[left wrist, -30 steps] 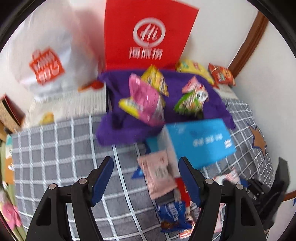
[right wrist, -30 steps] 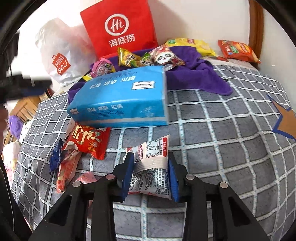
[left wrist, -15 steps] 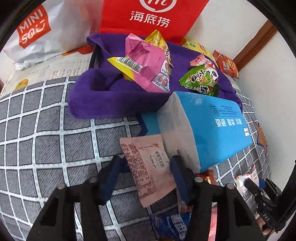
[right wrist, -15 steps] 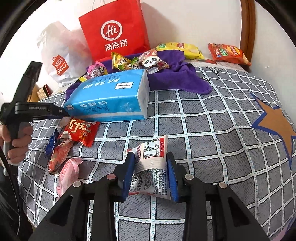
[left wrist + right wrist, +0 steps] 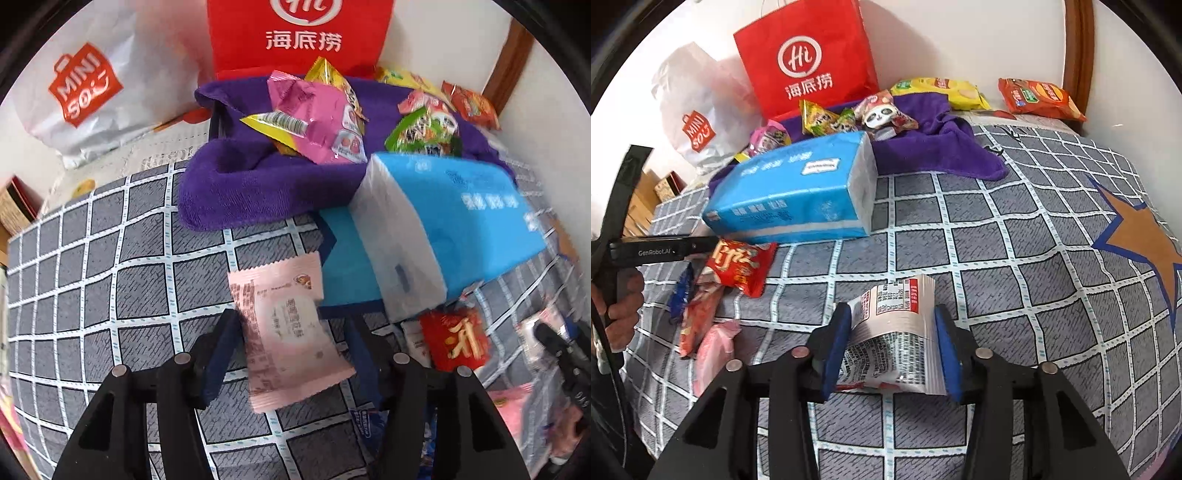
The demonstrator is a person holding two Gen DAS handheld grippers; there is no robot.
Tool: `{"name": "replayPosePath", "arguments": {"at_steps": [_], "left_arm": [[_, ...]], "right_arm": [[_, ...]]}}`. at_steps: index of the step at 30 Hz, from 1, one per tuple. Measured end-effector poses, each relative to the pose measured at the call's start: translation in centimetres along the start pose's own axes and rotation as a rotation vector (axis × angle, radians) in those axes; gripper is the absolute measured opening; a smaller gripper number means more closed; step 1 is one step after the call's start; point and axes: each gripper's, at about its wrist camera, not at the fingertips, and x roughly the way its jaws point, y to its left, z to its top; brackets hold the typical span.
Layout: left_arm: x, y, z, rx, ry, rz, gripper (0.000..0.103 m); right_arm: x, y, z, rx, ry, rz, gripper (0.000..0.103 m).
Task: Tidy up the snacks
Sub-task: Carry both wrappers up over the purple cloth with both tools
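My left gripper (image 5: 291, 350) is shut on a pale pink snack packet (image 5: 288, 332), held above the checked bedspread in front of the blue tissue pack (image 5: 443, 225). My right gripper (image 5: 892, 350) is shut on a white printed snack packet (image 5: 897, 332) over the bedspread. A purple towel (image 5: 251, 184) at the back carries several snacks, among them a pink bag (image 5: 317, 122) and a green bag (image 5: 424, 133); the towel (image 5: 934, 147) also shows in the right wrist view. The left gripper's body (image 5: 661, 249) shows at the left of the right wrist view.
A red paper bag (image 5: 809, 62) and a white Miniso bag (image 5: 698, 114) stand against the wall. A red packet (image 5: 742, 266), a pink packet (image 5: 713, 350) and others lie left of the tissue pack (image 5: 798, 192). Yellow (image 5: 942, 90) and orange (image 5: 1038, 98) chip bags lie at the back.
My left gripper came down over the pale pink packet, closed on it and lifted it. My right gripper kept hold of the white packet and drew back slightly from the tissue pack.
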Motion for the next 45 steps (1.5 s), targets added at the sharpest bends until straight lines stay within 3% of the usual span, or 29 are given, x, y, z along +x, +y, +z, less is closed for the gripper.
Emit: {"name": "replayPosePath", "arguments": {"at_steps": [3, 4, 6, 11, 25, 35, 45], "left_arm": [[-0.3, 0.2, 0.1, -0.002, -0.010, -0.004, 0.037], [-0.3, 0.2, 0.2, -0.005, -0.006, -0.009, 0.035], [-0.7, 0.6, 0.3, -0.023, -0.005, -0.028, 0.034], [-3.3, 0.8, -0.5, -0.038, -0.038, -0.033, 0.034], [-10.4, -2.1, 1.7, 0.020, -0.132, -0.150, 0.034], [-13.1, -2.8, 4.8, 0.023, -0.191, -0.175, 0.034], [-13.7, -3.1, 6.5, 0.017, -0.226, -0.182, 0.034]], "right_arm": [[0.4, -0.1, -0.1, -0.004, -0.002, 0.000, 0.050], [0.5, 0.0, -0.1, -0.012, -0.005, -0.002, 0.050], [0.4, 0.1, 0.0, -0.018, -0.005, 0.003, 0.040], [-1.1, 0.6, 0.2, -0.035, -0.039, 0.034, 0.031], [-6.1, 3.2, 4.5, -0.072, -0.147, 0.077, 0.029], [-8.0, 3.6, 9.4, -0.057, -0.201, 0.064, 0.029], [-7.7, 4.6, 12.0, -0.085, -0.232, 0.083, 0.029]]}}
